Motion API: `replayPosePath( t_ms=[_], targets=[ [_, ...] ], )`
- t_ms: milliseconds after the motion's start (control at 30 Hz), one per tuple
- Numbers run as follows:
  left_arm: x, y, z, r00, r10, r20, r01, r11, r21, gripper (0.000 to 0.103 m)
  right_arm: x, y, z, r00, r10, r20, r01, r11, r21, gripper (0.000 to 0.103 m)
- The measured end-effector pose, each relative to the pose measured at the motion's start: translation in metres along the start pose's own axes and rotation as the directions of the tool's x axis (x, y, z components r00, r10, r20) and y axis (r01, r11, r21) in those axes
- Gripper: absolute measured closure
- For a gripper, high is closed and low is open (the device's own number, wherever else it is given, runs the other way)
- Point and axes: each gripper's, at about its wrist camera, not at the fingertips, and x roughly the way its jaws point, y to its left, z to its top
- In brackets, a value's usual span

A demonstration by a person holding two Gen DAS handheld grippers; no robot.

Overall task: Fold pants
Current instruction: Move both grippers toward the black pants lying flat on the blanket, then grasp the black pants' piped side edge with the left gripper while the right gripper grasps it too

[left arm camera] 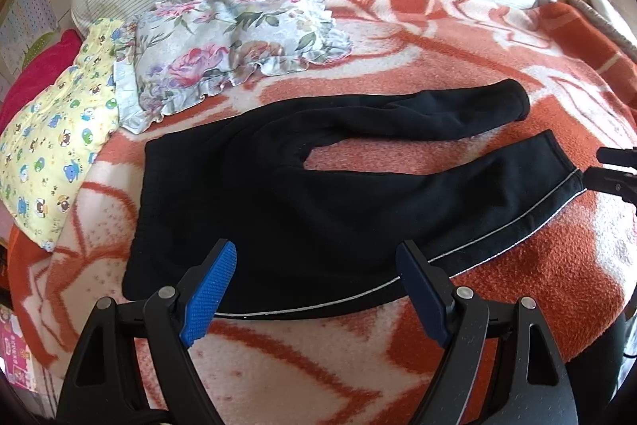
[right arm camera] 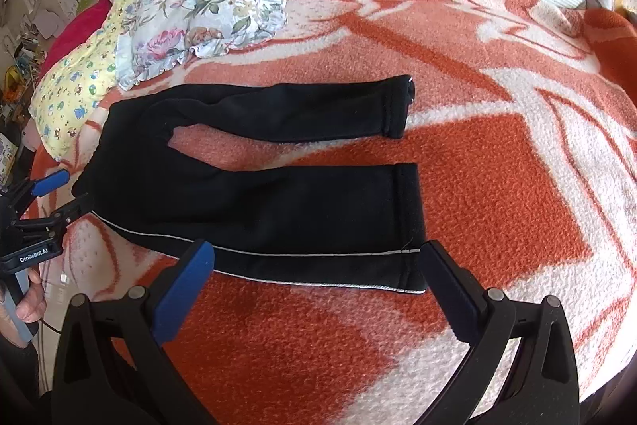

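L claw: my left gripper (left arm camera: 314, 277) hung wide open, nothing between its blue pads, just above the near waist edge of the black fleece pants with a thin white side stripe (left arm camera: 318, 194).
R claw: my right gripper (right arm camera: 316, 273) was spread open too, empty, over the near leg's cuff end; stripe ran across between the fingers.
Pants pos: laid flat on the orange-and-cream patterned fleece blanket (left arm camera: 517, 265), waistband to the L, both cuffs to the R.
Long axis: L-to-R across both views, so roughly crosswise to each claw's pointing dir.
Near leg: straight, striped seam toward me, directly fwd of and below both claws.
Far leg: splayed away from the near one, a V of blanket showing between them; slightly rumpled at the crotch.
Which arm nearer: L nearer the waist, R nearer the cuff; neither touching cloth as far as I could tell.
Key relation (my read): near edge lay just ahead of both claws, so pinching it at both ends and carrying it away from me onto the far leg looked the natural first fold.
Beyond: floral ruffled cushion (left arm camera: 239, 30) and yellow cartoon-print pillow (left arm camera: 55, 142) well apart from the pants, far L.
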Motion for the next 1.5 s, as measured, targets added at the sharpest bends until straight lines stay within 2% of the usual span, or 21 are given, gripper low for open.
replayPosePath(
  t_ms=[67,133,200,300,433,933,1100,1267,1333,1367,1433,1500],
  targets=[
    [0.002,0.000,-0.002,0.999,-0.005,-0.032,0.004,1.000,-0.011,0.020,-0.002,-0.003,-0.003,1.000,-0.023,0.004,0.023,1.000,0.021,0.000],
    [0.000,0.000,-0.003,0.999,-0.037,-0.029,0.036,0.999,-0.023,0.020,-0.006,-0.006,-0.006,1.000,0.009,0.011,-0.010,0.999,0.052,0.000],
    [0.001,-0.002,-0.001,0.999,-0.021,-0.024,0.021,1.000,-0.015,0.020,-0.004,-0.008,-0.004,0.999,0.032,0.002,-0.032,0.999,0.038,0.000],
    [0.003,-0.002,0.005,0.999,-0.034,-0.025,0.033,0.999,-0.017,0.020,-0.002,-0.012,0.001,1.000,-0.011,0.005,0.011,0.999,0.038,0.000],
    [0.012,-0.004,0.015,0.999,-0.035,-0.026,0.036,0.999,0.004,0.020,0.004,-0.022,0.007,1.000,0.020,0.003,-0.020,0.998,0.066,0.000],
    [0.053,-0.013,0.077,0.996,-0.084,-0.001,0.083,0.990,0.110,0.020,0.040,-0.039,0.048,1.000,0.018,-0.023,-0.016,0.998,0.066,0.000],
    [0.072,-0.009,0.109,0.994,-0.112,0.015,0.109,0.982,0.157,0.020,0.050,-0.046,0.075,1.000,-0.004,-0.019,0.005,0.999,0.040,0.007],
    [0.097,-0.012,0.136,0.980,-0.197,-0.007,0.192,0.949,0.249,0.024,0.068,-0.060,0.099,0.998,0.026,-0.052,-0.023,0.998,0.064,0.014],
    [0.107,-0.016,0.143,0.977,-0.214,-0.024,0.211,0.932,0.295,0.033,0.075,-0.063,0.104,0.997,0.036,-0.065,-0.031,0.997,0.070,0.016],
    [0.113,-0.018,0.146,0.972,-0.232,-0.043,0.234,0.918,0.320,0.036,0.078,-0.064,0.107,0.997,0.038,-0.070,-0.033,0.997,0.071,0.018],
    [0.127,-0.022,0.153,0.963,-0.257,-0.076,0.267,0.892,0.365,0.051,0.083,-0.066,0.109,0.996,0.043,-0.076,-0.037,0.997,0.072,0.020],
    [0.141,-0.026,0.158,0.953,-0.278,-0.122,0.303,0.862,0.405,0.058,0.088,-0.071,0.113,0.995,0.056,-0.085,-0.049,0.995,0.089,0.021]
  ],
)
